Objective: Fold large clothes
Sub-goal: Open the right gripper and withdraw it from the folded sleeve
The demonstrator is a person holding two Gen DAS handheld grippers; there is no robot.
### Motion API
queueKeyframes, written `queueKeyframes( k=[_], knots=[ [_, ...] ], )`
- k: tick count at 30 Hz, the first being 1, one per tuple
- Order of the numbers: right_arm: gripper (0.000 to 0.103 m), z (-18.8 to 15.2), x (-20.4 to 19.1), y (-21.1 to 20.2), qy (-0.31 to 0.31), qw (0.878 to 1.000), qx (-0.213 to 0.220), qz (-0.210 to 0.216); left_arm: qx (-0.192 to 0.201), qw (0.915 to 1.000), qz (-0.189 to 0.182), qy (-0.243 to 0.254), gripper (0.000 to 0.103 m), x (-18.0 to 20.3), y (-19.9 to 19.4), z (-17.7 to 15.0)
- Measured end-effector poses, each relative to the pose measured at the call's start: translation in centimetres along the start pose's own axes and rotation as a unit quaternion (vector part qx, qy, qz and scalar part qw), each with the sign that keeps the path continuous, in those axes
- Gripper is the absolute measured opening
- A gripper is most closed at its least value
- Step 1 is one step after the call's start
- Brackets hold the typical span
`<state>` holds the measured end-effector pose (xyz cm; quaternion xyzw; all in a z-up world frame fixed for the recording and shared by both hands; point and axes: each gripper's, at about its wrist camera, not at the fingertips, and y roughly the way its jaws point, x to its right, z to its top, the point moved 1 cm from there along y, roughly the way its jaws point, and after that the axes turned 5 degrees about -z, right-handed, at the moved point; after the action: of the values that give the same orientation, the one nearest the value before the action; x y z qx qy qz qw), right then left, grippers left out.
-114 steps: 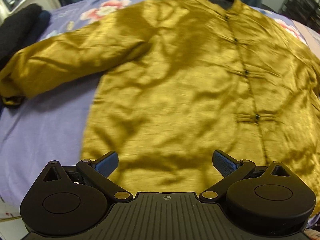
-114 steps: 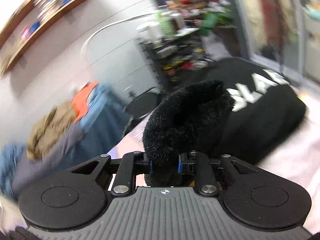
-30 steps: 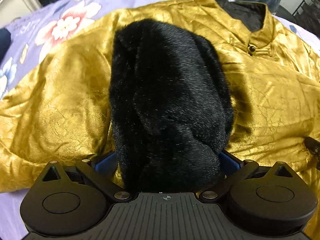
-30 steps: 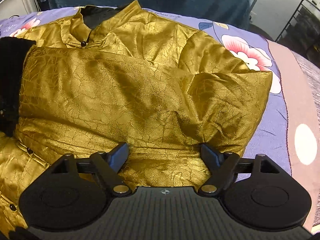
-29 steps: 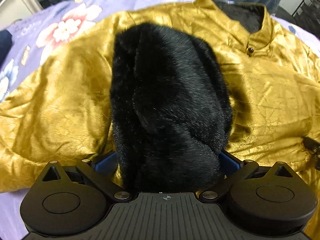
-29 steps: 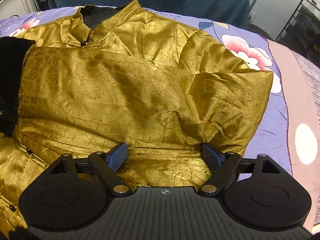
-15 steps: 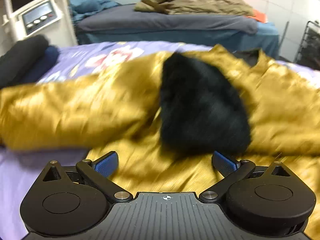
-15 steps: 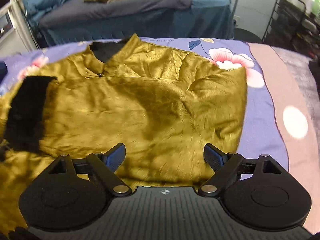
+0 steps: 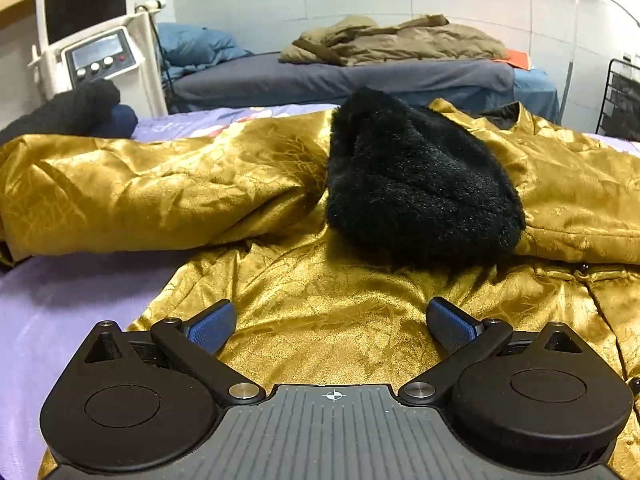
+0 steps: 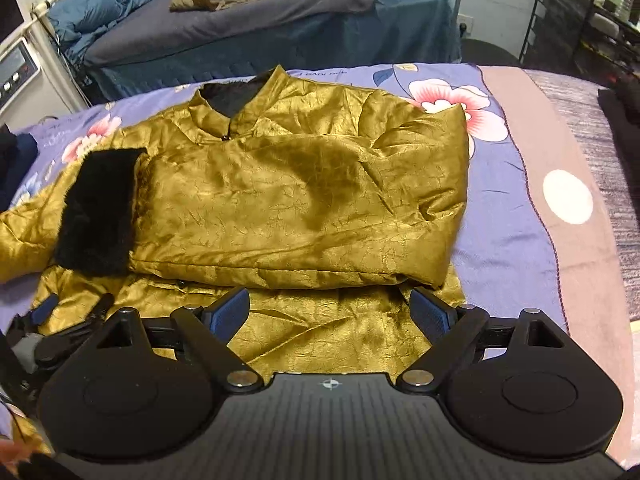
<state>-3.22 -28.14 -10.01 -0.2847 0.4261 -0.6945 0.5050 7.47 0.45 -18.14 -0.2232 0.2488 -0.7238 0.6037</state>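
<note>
A gold satin jacket [image 10: 304,200] lies on the purple floral bed. Its right sleeve is folded across the chest, and the black fur cuff [image 10: 98,210] rests at the left. In the left wrist view the fur cuff [image 9: 416,184] lies on the jacket [image 9: 328,308], and the other sleeve [image 9: 132,192] stretches out to the left. My left gripper [image 9: 330,322] is open and empty, low over the jacket's hem. My right gripper [image 10: 330,310] is open and empty, just above the lower front of the jacket.
The bed sheet [image 10: 508,232] shows bare purple to the right of the jacket. Dark folded clothes [image 9: 68,112] sit at the bed's far left. A second bed [image 9: 344,76] with a tan coat stands behind. A white machine [image 9: 96,52] stands at the left, and a black rack [image 10: 576,12] at the right.
Both grippers have pulled back and lifted away from the jacket. The left gripper let go of the fur cuff, which now lies on the chest. The right sleeve stays folded across.
</note>
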Motion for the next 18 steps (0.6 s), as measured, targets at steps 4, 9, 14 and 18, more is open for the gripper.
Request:
queueKeyframes(
  k=[4,9,14,18],
  knots=[
    [0.089,-0.4,-0.3,0.0,0.005,1.0,-0.002,0.007,0.0,1.0,0.001,0.001,0.103,-0.1,0.2,-0.1],
    [0.089,-1.0,-1.2,-0.1,-0.006,1.0,-0.012,0.013,0.0,1.0,0.0,0.001,0.103,0.0,0.2,-0.2],
    [0.09,-1.1,-1.5,-0.2,-0.019,1.0,-0.011,0.017,0.0,1.0,0.0,0.001,0.103,-0.1,0.2,-0.2],
    [0.09,-1.1,-1.4,0.0,-0.025,0.999,-0.014,0.019,0.0,1.0,0.0,0.001,0.103,-0.1,0.2,-0.2]
  ],
)
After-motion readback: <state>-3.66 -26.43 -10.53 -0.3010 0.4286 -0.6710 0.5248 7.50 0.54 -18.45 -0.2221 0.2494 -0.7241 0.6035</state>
